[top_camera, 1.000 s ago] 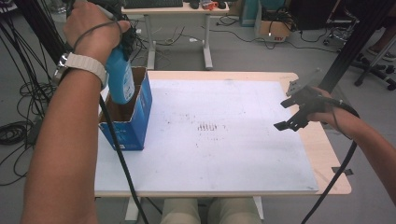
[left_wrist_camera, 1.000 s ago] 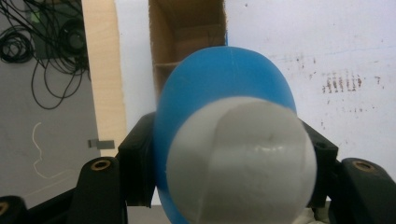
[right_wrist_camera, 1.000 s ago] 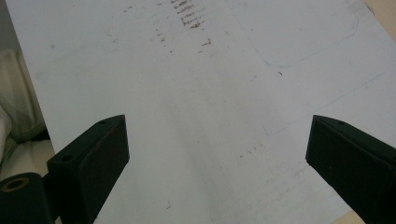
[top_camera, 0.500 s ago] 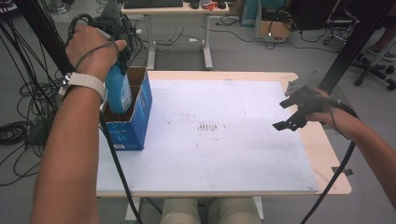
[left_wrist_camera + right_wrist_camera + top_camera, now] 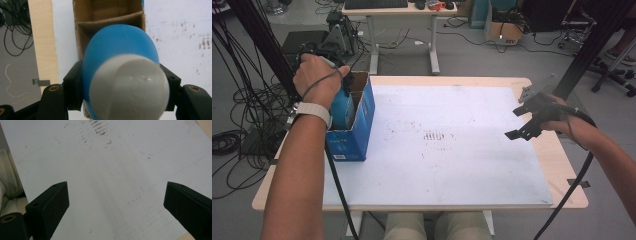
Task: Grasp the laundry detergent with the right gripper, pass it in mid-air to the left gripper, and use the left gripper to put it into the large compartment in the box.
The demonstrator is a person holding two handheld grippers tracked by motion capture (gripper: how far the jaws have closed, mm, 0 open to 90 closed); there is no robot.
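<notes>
Bottle (image 5: 120,65) is clamped in left gripper (image 5: 122,82), box (image 5: 357,125) compartment straight ahead of jaws; keep it plumb, clear the divider, release once seated; right gripper (image 5: 115,200) idle, wide open.

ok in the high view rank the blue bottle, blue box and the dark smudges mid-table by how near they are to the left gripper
1. blue bottle: clamped in the left gripper, at the table's left edge.
2. blue box: around the bottle.
3. dark smudges: mid-table, well to the right.
</notes>
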